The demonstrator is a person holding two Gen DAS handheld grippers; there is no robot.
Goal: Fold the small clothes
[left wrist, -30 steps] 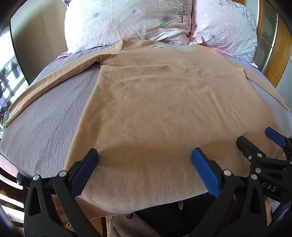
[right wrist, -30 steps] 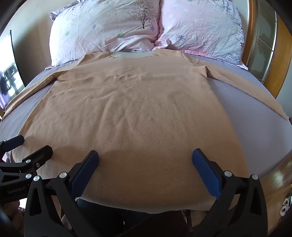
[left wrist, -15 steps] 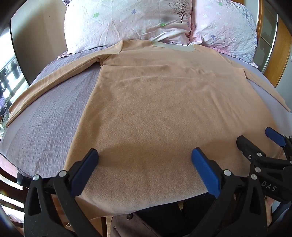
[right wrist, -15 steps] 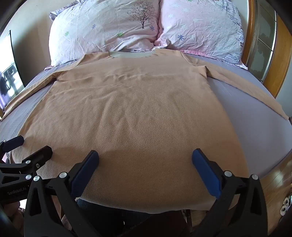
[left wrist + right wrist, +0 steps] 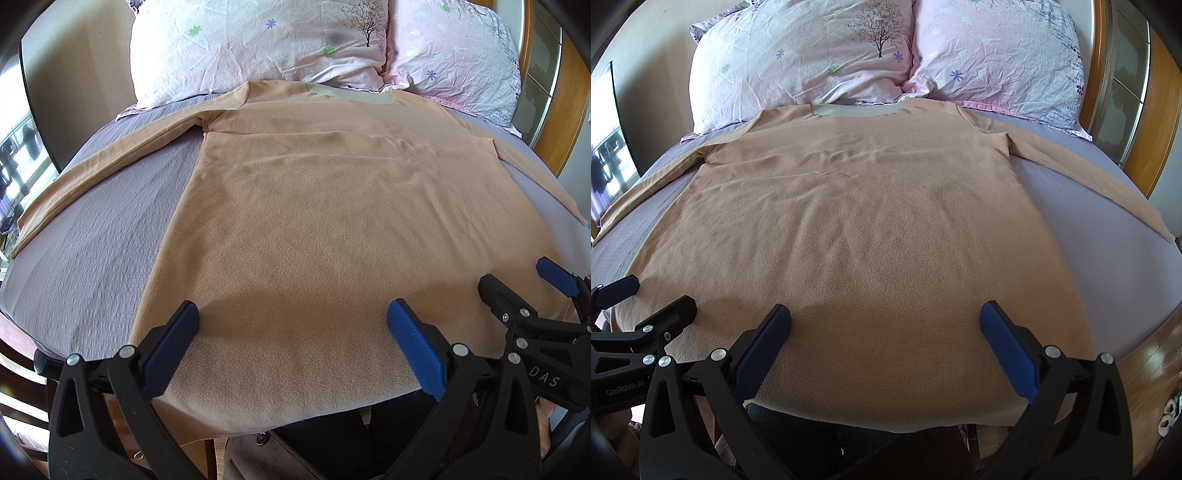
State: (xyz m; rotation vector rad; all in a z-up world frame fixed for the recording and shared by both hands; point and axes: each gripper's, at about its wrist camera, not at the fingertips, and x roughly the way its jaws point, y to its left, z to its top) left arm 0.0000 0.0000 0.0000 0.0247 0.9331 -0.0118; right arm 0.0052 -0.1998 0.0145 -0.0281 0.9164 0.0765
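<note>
The shirt [image 5: 332, 229] lies flat and face-down or face-up — which, I cannot tell — on the bed [image 5: 92, 258], collar toward the two pillows [image 5: 886, 55], both long sleeves spread out to the sides, hem hanging a little over the near edge. No fold shows anywhere in it, so by my reading the task is at its very start: the cloth is smoothed and laid out, and all of the folding is left — sleeves in, sides over, then hem toward collar, most likely. The left claw [image 5: 291, 325] hovers over the hem on the shirt's left half, its jaws spread wide and grasping nothing; the right claw [image 5: 886, 325] hangs over the hem on the right half, likewise released and empty. Each claw shows at the edge of the other's view, so the two sit near each other, side by side above the near edge. No box, basket or drawer for the folded shirt is in sight.
</note>
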